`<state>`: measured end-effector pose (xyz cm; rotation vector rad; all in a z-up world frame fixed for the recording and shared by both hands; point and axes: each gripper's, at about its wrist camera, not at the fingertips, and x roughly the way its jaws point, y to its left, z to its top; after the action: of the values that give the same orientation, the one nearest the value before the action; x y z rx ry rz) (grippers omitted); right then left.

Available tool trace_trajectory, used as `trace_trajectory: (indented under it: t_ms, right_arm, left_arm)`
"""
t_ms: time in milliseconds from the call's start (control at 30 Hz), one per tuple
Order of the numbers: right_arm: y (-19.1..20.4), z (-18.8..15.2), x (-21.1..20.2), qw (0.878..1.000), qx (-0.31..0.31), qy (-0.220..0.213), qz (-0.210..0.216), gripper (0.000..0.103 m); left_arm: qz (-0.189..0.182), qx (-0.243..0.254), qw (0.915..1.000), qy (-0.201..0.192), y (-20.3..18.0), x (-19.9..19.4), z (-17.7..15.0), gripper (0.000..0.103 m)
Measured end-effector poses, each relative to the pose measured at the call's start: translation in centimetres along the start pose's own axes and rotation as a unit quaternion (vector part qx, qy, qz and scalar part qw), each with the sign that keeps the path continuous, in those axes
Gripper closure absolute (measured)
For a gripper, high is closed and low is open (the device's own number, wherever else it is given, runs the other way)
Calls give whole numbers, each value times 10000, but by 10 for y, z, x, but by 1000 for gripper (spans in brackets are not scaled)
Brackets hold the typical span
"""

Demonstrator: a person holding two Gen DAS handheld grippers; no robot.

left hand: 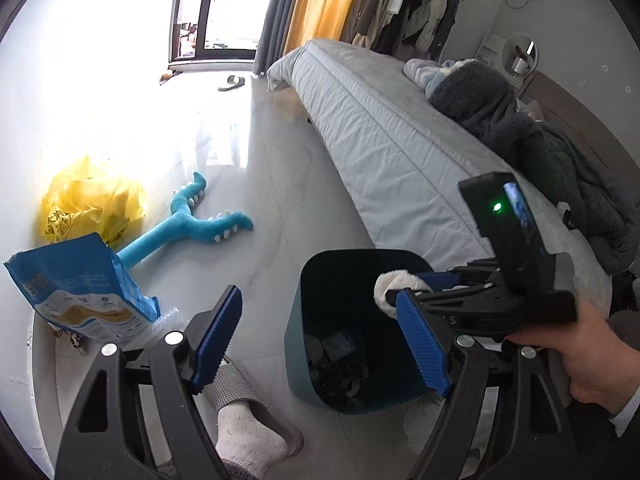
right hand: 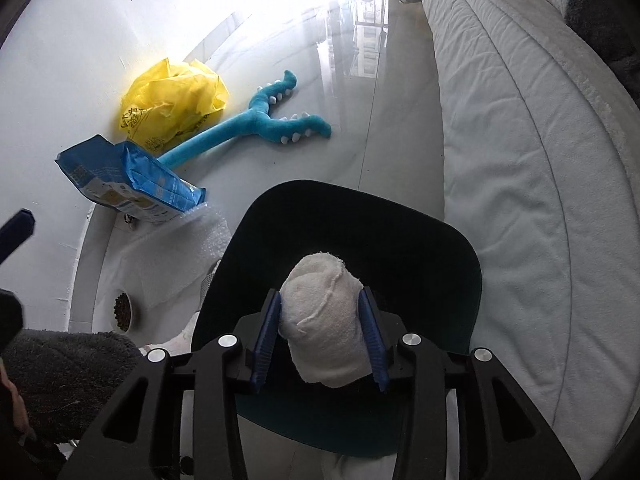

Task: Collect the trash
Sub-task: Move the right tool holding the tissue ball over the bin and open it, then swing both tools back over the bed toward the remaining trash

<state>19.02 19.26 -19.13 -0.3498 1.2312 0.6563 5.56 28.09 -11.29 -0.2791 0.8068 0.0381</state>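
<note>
Right claw (right hand: 323,338) pinches fuzzy white cloth wad (right hand: 326,320), long axis along the fingers, over dark teal plastic bin (right hand: 440,248); left claw (left hand: 320,344) spread, empty.

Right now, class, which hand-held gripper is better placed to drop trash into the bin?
The right hand-held gripper: it holds the white wad directly over the bin. The left hand-held gripper is open.

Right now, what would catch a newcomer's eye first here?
The right claw is clamped on a white cloth wad, held above the open dark teal bin beside the bed. Against the far wall lie a yellow plastic bag and a blue plush toy.
</note>
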Motion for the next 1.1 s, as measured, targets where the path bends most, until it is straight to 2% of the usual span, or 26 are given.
trace_trajectory:
  t_ms: [33, 100, 300, 467, 767, 1100]
  right_arm:
    - [0, 0, 2, 10000, 4, 19, -49, 50]
    - [0, 0, 3, 10000, -2, 38, -92, 46]
    - [-2, -5, 4, 9998, -54, 113, -173, 40]
    - [-8, -7, -9, 9999, -59, -16, -144, 34]
    - [-22, -9, -47, 9981, -49, -606, 34, 29]
    - [-68, -13, -116, 9864, 170, -1633, 94, 27]
  left_arm:
    - [-21, 2, 10000, -77, 1, -4, 2, 22]
    - [-58, -8, 9997, -218, 1, -12, 6, 21]
    - [-172, -64, 9985, -522, -6, -28, 19, 21]
    - [-262, 103, 9969, -740, -24, -37, 30, 19]
    - [-291, 614, 9926, -1008, -62, -54, 43, 13]
    - [-403, 864, 9894, -1098, -100, -50, 57, 11]
